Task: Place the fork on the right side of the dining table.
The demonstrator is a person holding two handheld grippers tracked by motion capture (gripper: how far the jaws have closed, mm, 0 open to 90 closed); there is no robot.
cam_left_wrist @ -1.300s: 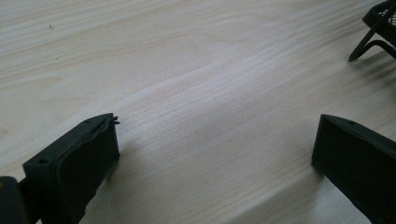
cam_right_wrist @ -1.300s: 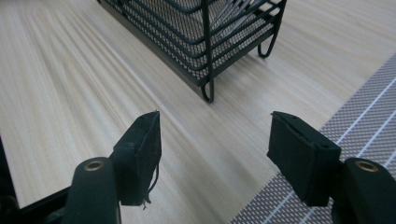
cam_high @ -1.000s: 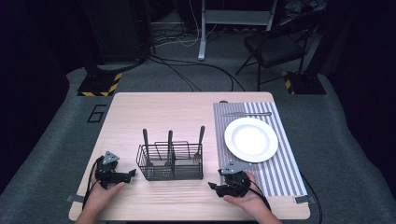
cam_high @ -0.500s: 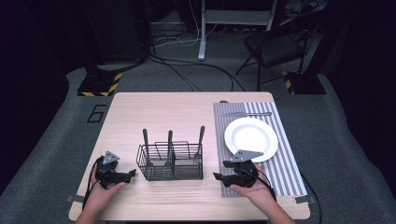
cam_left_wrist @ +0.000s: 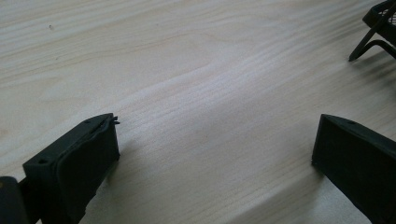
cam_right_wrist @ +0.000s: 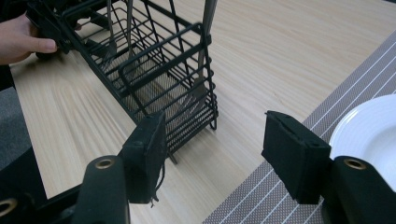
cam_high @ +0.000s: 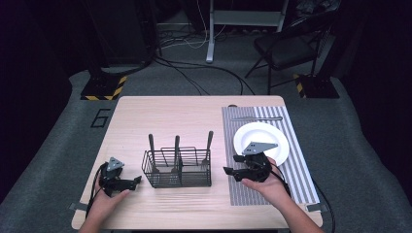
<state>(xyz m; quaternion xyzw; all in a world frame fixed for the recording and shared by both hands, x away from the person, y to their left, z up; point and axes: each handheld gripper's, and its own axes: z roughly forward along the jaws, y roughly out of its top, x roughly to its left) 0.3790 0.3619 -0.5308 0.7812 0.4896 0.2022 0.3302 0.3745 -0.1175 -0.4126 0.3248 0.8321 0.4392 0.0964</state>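
Note:
A black wire caddy [cam_high: 177, 168] stands mid-table with three utensil handles [cam_high: 177, 143] upright in it. My left gripper [cam_high: 137, 180] rests on the wood just left of the caddy, pointing at it, open and empty. In the left gripper view its gripper [cam_left_wrist: 215, 154] has bare wood between the jaws and a caddy foot [cam_left_wrist: 371, 39] at top right. My right gripper [cam_high: 229, 171] hovers right of the caddy over the striped mat [cam_high: 286, 179], open with nothing between the pads. The right gripper view has its gripper [cam_right_wrist: 215, 140] facing the caddy [cam_right_wrist: 154, 70], with the white plate [cam_right_wrist: 369, 130] at right.
A white plate [cam_high: 262, 141] sits on the striped mat, and a knife [cam_high: 256, 118] lies across the mat's far end. The person's other hand [cam_right_wrist: 23, 39] is beyond the caddy in the right gripper view. A chair and cables are on the floor past the table.
My right gripper has lifted off the table and shifted slightly away from the front edge, toward the plate. The left gripper stayed put.

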